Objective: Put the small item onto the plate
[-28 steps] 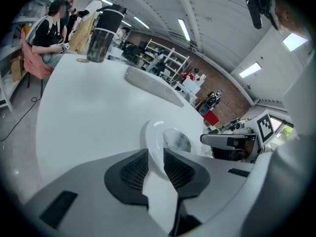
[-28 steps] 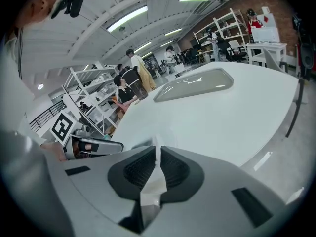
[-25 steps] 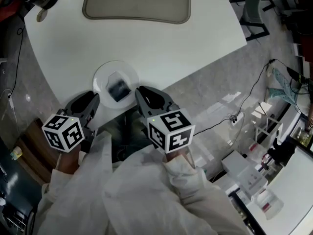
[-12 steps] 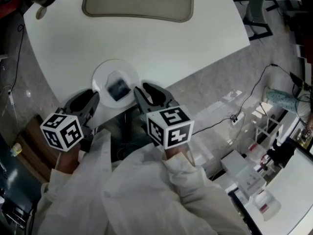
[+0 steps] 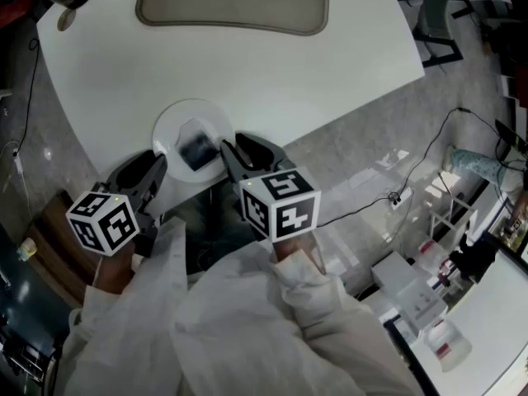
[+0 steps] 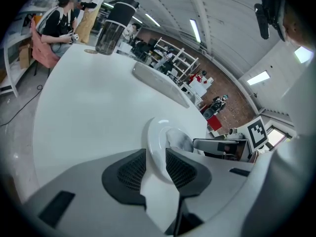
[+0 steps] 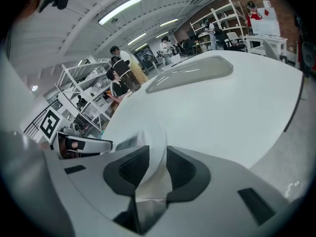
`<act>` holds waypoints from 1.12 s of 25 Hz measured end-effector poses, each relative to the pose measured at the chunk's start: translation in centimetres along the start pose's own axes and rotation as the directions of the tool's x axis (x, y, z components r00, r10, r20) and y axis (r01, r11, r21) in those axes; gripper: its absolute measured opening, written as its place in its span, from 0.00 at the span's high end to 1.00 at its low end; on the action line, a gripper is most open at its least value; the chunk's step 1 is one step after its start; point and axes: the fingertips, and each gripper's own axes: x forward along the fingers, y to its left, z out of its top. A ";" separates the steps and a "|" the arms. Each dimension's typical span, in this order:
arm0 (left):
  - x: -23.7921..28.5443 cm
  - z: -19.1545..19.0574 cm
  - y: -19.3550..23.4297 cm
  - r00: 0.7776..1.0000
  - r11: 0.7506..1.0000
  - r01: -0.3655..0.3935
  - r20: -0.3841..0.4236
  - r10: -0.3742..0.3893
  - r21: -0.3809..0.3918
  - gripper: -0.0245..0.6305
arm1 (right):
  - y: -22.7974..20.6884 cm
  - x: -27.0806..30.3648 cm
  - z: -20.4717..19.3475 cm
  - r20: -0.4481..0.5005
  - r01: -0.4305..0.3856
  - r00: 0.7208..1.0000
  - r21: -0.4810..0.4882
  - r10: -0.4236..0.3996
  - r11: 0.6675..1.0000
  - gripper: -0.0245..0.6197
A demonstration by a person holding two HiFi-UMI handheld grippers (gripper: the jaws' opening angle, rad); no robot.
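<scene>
The left gripper (image 5: 150,168) is pinching the plate (image 5: 191,106) on its left rim. The plate is sitting at the edge of the table (image 5: 247,64), and the small item (image 5: 198,149) is lying on it. The right gripper (image 5: 238,150) is pinching the right rim.

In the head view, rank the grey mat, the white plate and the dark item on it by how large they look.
1. grey mat, largest even though the top edge of the picture cuts it off
2. white plate
3. dark item, well inside the plate's rim
</scene>
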 end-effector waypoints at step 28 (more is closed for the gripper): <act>0.2 0.1 -0.4 0.999 0.998 0.009 0.033 -0.007 -0.061 0.80 | -0.5 -0.1 -0.1 0.049 -0.045 0.998 0.214 0.035 0.976 0.87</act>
